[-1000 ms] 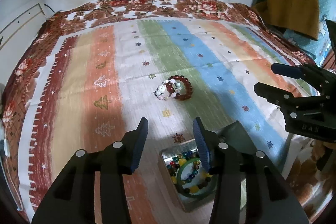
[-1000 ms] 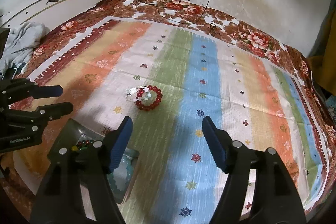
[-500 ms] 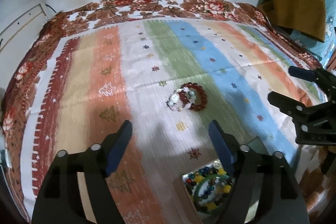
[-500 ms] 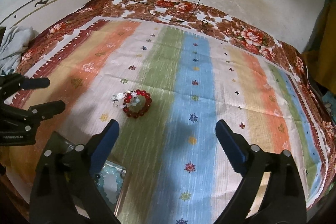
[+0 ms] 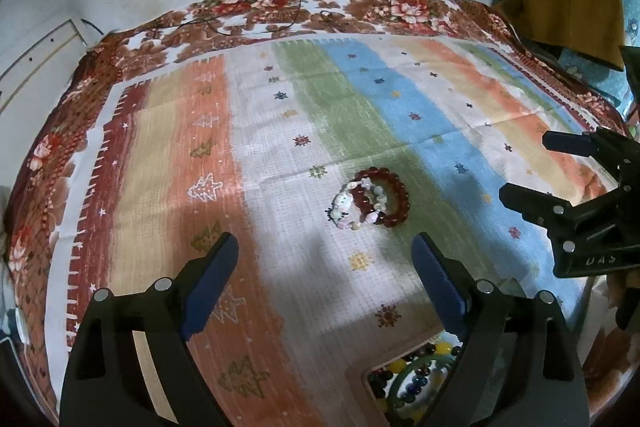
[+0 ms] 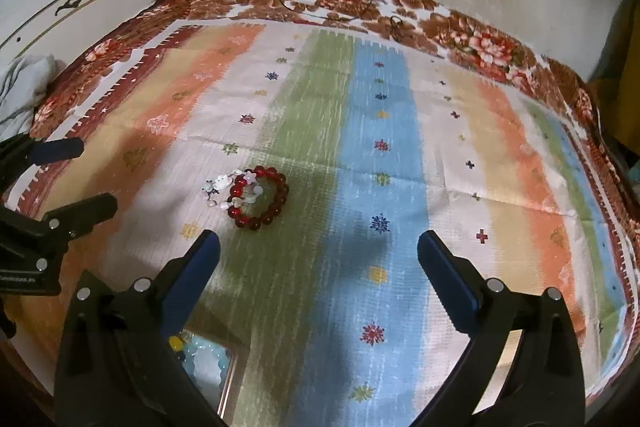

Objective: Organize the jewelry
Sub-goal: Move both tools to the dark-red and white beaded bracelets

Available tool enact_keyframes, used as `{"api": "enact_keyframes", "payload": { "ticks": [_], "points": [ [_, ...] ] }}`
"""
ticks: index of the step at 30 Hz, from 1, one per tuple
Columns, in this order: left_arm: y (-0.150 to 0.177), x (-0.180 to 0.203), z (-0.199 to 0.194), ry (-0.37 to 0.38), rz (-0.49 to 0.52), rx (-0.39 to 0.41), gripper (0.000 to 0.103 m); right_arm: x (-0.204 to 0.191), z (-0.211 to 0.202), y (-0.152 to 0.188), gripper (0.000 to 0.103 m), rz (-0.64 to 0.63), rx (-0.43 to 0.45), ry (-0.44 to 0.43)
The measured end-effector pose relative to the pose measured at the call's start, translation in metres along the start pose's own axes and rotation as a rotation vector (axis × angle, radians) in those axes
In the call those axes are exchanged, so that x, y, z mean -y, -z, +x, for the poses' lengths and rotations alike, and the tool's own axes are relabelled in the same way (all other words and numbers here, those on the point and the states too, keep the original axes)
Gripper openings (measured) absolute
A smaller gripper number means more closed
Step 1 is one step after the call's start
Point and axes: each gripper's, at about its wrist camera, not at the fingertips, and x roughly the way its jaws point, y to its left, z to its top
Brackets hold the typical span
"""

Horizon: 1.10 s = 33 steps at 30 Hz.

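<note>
the red bead bracelet [image 5: 386, 197] lies on the striped cloth [image 5: 248, 155] with a pale bead bracelet [image 5: 352, 205] draped over its left side, the two touching and partly overlapping. the tin [image 5: 404, 379], already holding beads and a green bangle, sits at the near edge, mostly hidden under the left gripper [image 5: 326, 277]. both the left gripper and the right gripper [image 6: 318, 265] have just been opening and now stand released, wide, with nothing between their fingers, each short of the bracelets. the likely trouble is the tangle: closing on one bracelet may drag the other along or flick it off the cloth, and round beads may roll out from the pads. the two grippers, converging on one small pile, may also bump.
</note>
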Motion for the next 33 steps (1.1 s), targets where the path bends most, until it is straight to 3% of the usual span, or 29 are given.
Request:
{"api": "enact_keyframes", "payload": {
  "ticks": [17,33],
  "points": [
    [-0.016,-0.019,0.053,-0.015,0.009,-0.095,0.091,0.017,0.058,-0.018,0.098,0.110,-0.139,-0.081],
    [-0.021,-0.016,0.094,-0.014,0.065,-0.161,0.091,0.023,0.102,-0.024,0.098,0.157,-0.221,-0.085]
  ]
}}
